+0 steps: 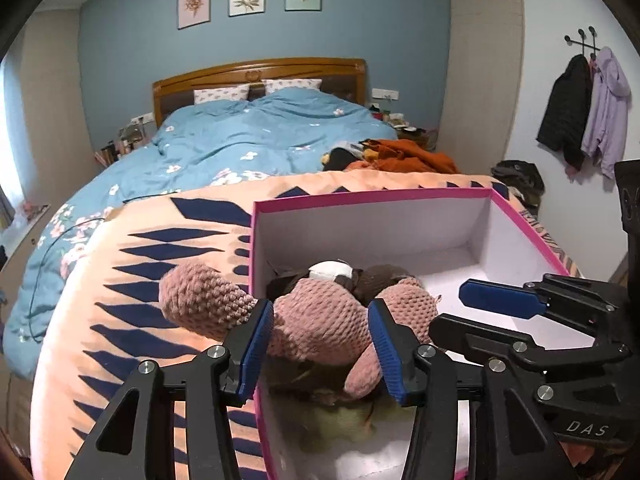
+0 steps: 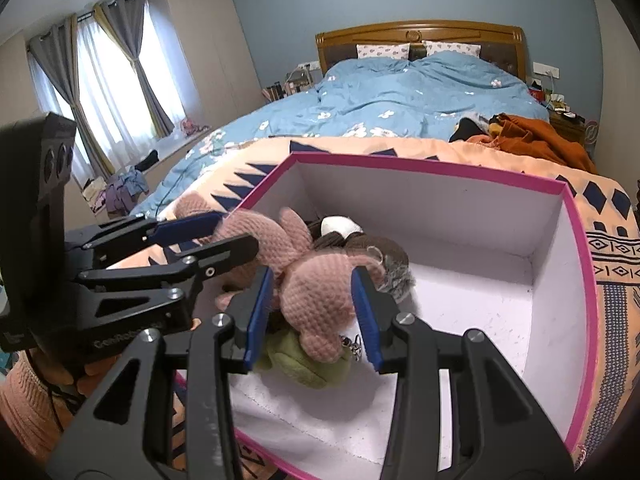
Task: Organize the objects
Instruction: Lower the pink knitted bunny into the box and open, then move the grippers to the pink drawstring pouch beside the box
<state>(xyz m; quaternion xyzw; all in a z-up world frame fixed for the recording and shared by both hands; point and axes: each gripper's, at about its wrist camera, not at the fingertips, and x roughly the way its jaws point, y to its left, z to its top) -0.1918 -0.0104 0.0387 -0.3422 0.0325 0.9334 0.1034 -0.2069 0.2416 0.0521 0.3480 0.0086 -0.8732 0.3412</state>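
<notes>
The pink-rimmed box [image 2: 582,280] sat on the patterned blanket [image 1: 132,264] at the foot of the bed, already holding a brown plush [image 2: 380,250] and a green plush [image 2: 304,364] in its near-left corner; most of its floor was bare. The pink knitted toy [image 1: 316,316] lay across the box's left wall, one limb outside, so it seemed nearly stowed but not yet released. The left hand-held gripper [image 1: 320,344] was partly spread, its pads pinching the toy's body. The right hand-held gripper [image 2: 314,312] likewise pinched the toy from the box's near side.
</notes>
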